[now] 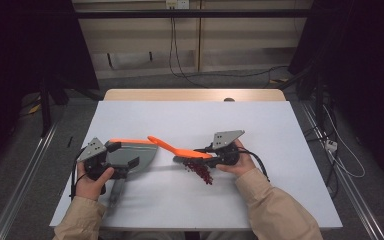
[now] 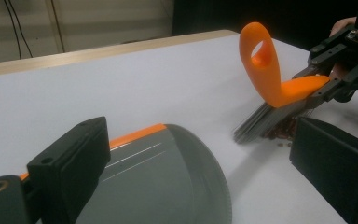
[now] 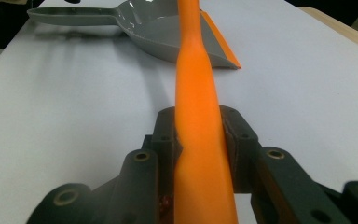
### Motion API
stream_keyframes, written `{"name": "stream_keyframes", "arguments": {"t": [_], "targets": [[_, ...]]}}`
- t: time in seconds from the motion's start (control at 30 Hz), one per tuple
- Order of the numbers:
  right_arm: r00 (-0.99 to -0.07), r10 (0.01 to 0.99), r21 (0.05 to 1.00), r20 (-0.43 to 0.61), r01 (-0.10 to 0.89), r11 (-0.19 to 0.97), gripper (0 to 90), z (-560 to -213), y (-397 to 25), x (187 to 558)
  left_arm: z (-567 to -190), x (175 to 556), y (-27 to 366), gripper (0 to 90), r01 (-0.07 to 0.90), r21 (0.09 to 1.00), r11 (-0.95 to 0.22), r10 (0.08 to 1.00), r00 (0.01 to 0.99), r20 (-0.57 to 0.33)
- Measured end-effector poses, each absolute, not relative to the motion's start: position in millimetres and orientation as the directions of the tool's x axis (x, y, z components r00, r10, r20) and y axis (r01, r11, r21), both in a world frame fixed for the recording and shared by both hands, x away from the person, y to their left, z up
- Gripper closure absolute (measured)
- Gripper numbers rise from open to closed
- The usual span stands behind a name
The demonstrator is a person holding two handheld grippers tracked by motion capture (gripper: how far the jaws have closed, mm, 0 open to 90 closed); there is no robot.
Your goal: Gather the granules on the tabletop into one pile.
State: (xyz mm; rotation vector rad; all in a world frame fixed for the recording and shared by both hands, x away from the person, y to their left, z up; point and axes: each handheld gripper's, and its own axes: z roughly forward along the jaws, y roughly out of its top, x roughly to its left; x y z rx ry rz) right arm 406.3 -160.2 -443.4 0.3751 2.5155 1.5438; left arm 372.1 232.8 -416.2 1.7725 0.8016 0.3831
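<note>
Your right tongs (image 1: 206, 150) pinch the orange brush (image 1: 177, 148) over red beads (image 1: 200, 171); your left tongs (image 1: 125, 165), spread, straddle the grey dustpan (image 1: 140, 152) nearby on the table (image 1: 260, 125).

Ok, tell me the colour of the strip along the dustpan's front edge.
Orange: the strip runs along the grey dustpan lip, clearest in the right gripper view.

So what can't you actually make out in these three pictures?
- Red bits: high view, too small to tell what they are; in the left gripper view the brush bristles hide most of them.
- Left gripper: its grip on the dustpan is hidden under the person's hand.
- Dustpan handle: right gripper view, end cut off by the top edge.
</note>
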Motion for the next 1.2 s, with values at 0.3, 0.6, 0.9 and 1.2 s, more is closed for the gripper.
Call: {"name": "stream_keyframes", "arguments": {"t": [0.3, 0.6, 0.9, 1.2], "targets": [[-0.954, 0.299, 0.892, -0.015, 0.122, 0.436, 70.5, -442.6, -158.5, 395.3, -414.8, 371.3, 233.3, 5.1, 0.321, 0.933, -0.164, 0.681, 0.721, -0.128], [-0.953, 0.302, 0.896, -0.011, 0.124, 0.425, 70.6, -442.6, -158.4, 386.7, -414.5, 370.7, 233.0, 5.1, 0.321, 0.932, -0.166, 0.683, 0.720, -0.126], [-0.943, 0.333, 0.906, -0.013, 0.130, 0.403, 70.9, -442.8, -158.5, 387.2, -415.0, 371.1, 232.6, 5.1, 0.322, 0.931, -0.172, 0.681, 0.721, -0.124], [-0.919, 0.395, 0.921, 0.000, 0.154, 0.358, 70.9, -442.2, -159.7, 393.0, -415.0, 371.2, 232.7, 5.1, 0.321, 0.931, -0.176, 0.683, 0.720, -0.119]]}}
